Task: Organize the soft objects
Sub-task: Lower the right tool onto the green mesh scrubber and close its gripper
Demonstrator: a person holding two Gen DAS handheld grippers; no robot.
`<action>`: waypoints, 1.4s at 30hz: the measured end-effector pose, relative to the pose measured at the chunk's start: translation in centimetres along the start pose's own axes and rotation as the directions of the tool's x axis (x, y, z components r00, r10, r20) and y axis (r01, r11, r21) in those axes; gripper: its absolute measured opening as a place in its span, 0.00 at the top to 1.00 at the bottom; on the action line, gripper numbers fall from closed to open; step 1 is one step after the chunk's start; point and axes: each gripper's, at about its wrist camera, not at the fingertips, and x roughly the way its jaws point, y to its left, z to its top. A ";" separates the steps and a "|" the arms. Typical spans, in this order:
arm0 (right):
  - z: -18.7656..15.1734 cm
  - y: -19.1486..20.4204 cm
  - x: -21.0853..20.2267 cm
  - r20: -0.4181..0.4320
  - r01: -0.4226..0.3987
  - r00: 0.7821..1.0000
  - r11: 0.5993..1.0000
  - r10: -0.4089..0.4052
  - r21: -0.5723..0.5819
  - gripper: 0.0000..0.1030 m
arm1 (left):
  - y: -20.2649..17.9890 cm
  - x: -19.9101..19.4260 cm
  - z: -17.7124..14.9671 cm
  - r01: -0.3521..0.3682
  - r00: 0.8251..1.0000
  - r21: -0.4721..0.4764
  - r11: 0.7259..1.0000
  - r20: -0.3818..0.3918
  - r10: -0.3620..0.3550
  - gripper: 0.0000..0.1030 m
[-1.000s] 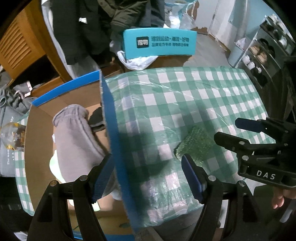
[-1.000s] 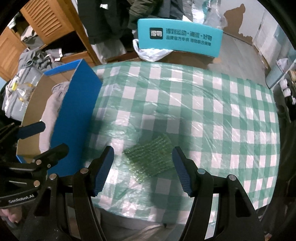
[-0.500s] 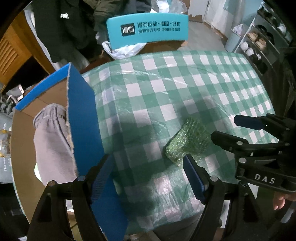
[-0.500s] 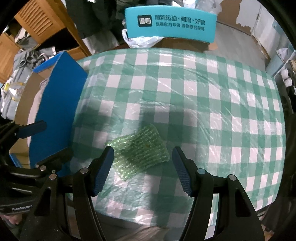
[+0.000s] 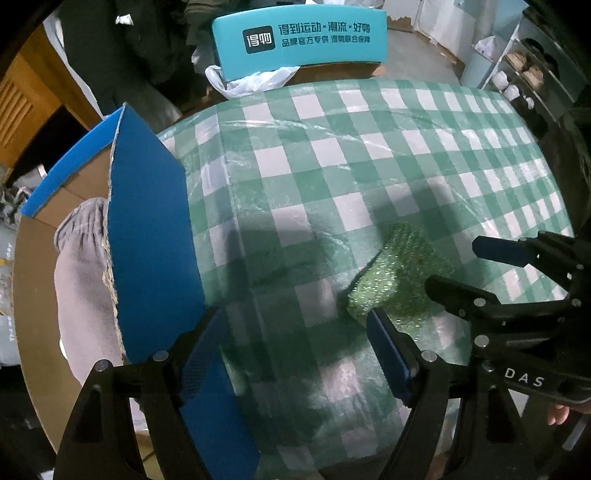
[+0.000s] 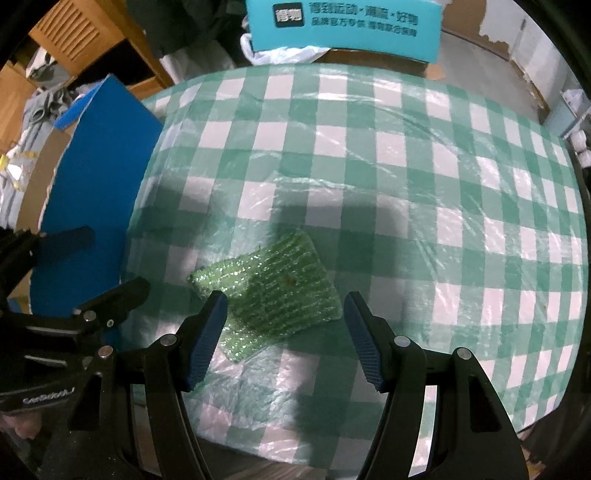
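A green sparkly knitted cloth (image 6: 273,291) lies flat on the checked tablecloth (image 6: 388,155) near the front edge. My right gripper (image 6: 284,306) hangs over it, pointing steeply down, open, with the cloth showing between its blue pads and no pad touching it. My left gripper (image 5: 295,332) is open and holds nothing; it stands just left of the cloth (image 5: 399,273), between it and the blue cardboard box (image 5: 147,229). A grey garment (image 5: 81,280) lies inside the box. Each gripper shows at the edge of the other's view.
The box's tall blue wall (image 6: 96,177) stands on the cloth's left side. Behind the table are a teal sign board (image 5: 314,37) and a white plastic bag (image 5: 251,79). Shelves with crockery (image 5: 517,74) stand far right. Wooden furniture (image 6: 74,33) is far left.
Both grippers have come down toward the table, so the green cloth looks larger and nearer the fingertips. The left gripper has shifted right, away from the box's inside.
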 end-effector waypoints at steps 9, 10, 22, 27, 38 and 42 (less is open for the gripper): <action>0.2 0.2 2.3 -0.029 -0.005 1.000 1.000 0.004 -0.026 0.37 | 0.7 0.5 -0.2 -0.043 0.999 0.022 0.999 -0.004 0.043 0.21; 0.2 0.3 2.7 -0.036 -0.006 0.999 0.999 0.005 -0.031 0.37 | 1.0 0.6 -0.2 -0.042 0.999 0.012 0.999 -0.005 0.042 0.21; -1.2 1.1 4.7 -0.061 0.114 0.990 0.981 -0.125 -0.159 0.61 | 1.5 0.4 0.0 -0.017 1.000 -0.012 1.000 -0.012 0.017 0.21; -1.3 -0.1 4.0 -0.069 0.096 0.992 0.988 -0.105 -0.124 0.89 | 1.3 0.3 -0.1 -0.011 1.000 -0.014 1.000 -0.021 0.010 0.21; -2.7 -2.8 1.5 -0.053 0.120 0.991 0.989 -0.125 -0.086 0.90 | 0.5 0.2 0.3 0.016 0.999 -0.020 1.000 -0.029 -0.017 0.21; -3.8 -4.6 0.6 -0.053 0.153 0.986 0.987 -0.156 -0.054 0.90 | -0.1 0.3 0.4 0.014 0.999 -0.012 1.000 -0.036 -0.015 0.21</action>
